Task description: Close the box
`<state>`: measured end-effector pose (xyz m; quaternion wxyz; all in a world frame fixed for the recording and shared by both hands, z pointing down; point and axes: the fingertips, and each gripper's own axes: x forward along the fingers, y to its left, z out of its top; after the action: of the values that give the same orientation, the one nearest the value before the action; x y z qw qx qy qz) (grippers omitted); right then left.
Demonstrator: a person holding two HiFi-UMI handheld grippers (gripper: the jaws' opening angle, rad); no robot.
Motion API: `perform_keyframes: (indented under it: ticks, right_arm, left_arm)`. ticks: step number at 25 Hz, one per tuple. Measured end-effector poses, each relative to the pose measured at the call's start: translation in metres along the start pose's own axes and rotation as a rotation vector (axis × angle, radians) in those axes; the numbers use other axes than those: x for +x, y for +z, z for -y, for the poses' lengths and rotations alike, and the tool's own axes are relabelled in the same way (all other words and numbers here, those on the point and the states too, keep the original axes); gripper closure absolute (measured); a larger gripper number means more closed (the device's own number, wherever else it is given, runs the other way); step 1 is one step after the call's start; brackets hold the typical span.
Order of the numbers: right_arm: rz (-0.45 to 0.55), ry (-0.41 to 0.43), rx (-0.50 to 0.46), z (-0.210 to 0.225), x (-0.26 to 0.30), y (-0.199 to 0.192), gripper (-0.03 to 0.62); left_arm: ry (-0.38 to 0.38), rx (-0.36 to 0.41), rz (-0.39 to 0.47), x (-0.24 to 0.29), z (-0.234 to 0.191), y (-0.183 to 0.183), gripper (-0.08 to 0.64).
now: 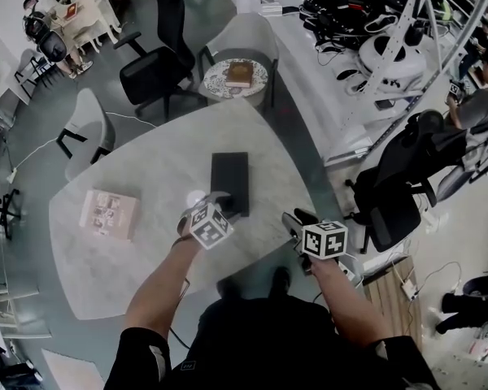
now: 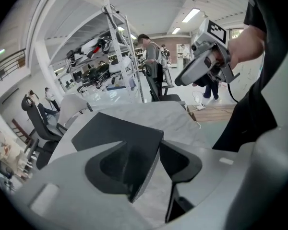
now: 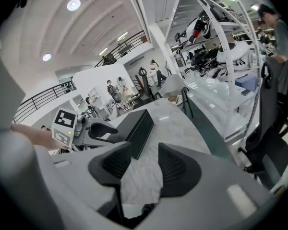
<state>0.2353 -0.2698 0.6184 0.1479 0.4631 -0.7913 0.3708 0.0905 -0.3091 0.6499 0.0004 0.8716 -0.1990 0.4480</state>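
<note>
While hovering at the near edge of the rounded marble tabletop (image 1: 138,258), gaping with the left tongs (image 2: 156,171) around the near corner of the black box (image 1: 229,181), not pinching; gaping too with the right tongs (image 3: 140,166), empty, over bare stone near the right rim; leaving open marble leftward up to a pink booklet (image 1: 109,213), well apart; lying flat, slim, matte, lid seemingly down, near the front middle.

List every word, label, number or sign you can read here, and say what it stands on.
No text here is readable.
Black box: plain top, no print visible.
Pink booklet: cover print too small to read.
Book on the round side table: too blurred to read.
Marker cubes: black-and-white square patterns only, no letters or numbers.
</note>
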Motion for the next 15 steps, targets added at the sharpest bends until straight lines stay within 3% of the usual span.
perform_keyframes:
  ticks: [8, 15]
  right_arm:
    - [0.034, 0.087, -0.091, -0.01, -0.012, 0.023, 0.419]
    - [0.136, 0.133, -0.139, -0.007, -0.04, 0.065, 0.5]
  left_arm:
    - [0.079, -0.254, 0.23, -0.038, -0.006, 0.038, 0.381]
    - [0.158, -0.339, 0.306, -0.071, -0.003, 0.07, 0.419]
